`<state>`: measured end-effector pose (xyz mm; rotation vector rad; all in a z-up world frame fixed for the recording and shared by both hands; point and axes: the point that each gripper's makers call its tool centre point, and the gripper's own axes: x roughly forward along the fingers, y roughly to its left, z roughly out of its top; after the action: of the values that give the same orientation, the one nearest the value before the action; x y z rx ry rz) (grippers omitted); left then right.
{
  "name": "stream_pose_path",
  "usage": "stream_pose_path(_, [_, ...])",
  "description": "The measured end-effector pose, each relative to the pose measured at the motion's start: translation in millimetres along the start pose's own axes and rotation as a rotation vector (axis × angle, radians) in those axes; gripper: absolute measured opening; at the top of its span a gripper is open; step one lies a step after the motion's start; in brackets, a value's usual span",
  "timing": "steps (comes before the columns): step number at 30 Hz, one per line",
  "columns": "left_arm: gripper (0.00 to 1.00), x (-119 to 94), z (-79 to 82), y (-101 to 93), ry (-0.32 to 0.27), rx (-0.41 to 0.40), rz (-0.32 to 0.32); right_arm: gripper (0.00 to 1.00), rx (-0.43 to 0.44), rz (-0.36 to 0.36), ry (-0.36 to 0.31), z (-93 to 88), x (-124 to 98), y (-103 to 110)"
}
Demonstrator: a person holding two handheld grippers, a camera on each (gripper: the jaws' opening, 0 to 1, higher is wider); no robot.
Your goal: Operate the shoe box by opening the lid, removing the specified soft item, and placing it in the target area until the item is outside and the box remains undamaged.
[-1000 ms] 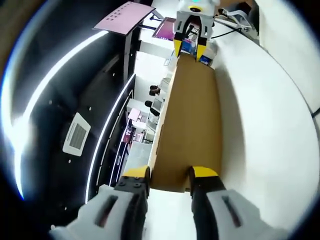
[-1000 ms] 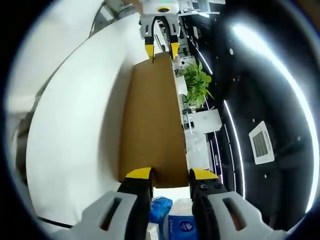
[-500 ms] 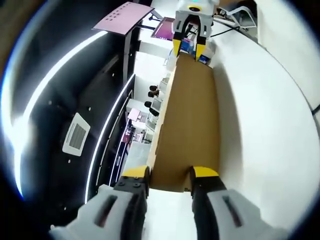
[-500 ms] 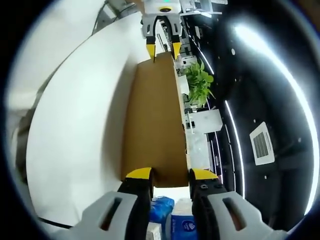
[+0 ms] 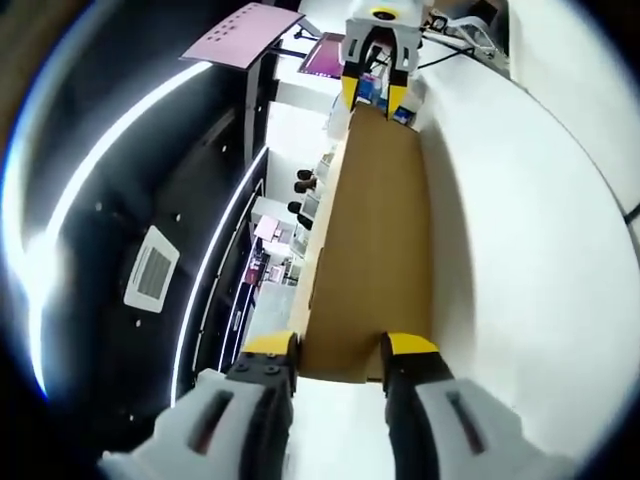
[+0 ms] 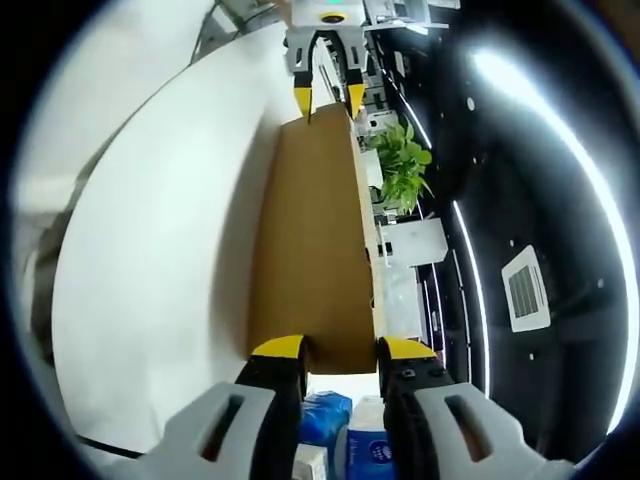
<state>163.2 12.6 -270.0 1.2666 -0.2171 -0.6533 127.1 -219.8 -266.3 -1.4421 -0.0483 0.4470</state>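
Observation:
A long brown cardboard box lid (image 5: 370,230) hangs between my two grippers above a white table (image 5: 530,260). My left gripper (image 5: 340,345) is shut on its near end, yellow-tipped jaws pressed to both sides. At the lid's far end my right gripper (image 5: 373,97) grips the other end. In the right gripper view the same lid (image 6: 312,240) runs from my right gripper (image 6: 334,348) up to my left gripper (image 6: 326,98). Blue soft tissue packs (image 6: 322,415) lie just below the right gripper's jaws.
The white table (image 6: 150,230) lies along one side of the lid. A green plant (image 6: 400,165) stands on the other side. A pink panel (image 5: 245,35) and a dark ceiling with light strips and a vent (image 5: 150,268) are at the left.
Both grippers keep their hold on the lid. The lid's far end sits slightly higher in both views, and a little more of the blue packs shows under the right gripper.

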Motion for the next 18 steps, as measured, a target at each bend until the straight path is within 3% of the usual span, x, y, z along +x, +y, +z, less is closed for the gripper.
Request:
stream_pose_path(7, [0.34, 1.1, -0.7, -2.7, 0.012, 0.041, 0.022, 0.27, -0.010, -0.008, -0.001, 0.1, 0.0, 0.8])
stream_pose_path(18, [0.33, 0.5, 0.6, -1.3, 0.008, 0.030, 0.047, 0.27, 0.004, -0.015, -0.006, 0.4, 0.1, 2.3])
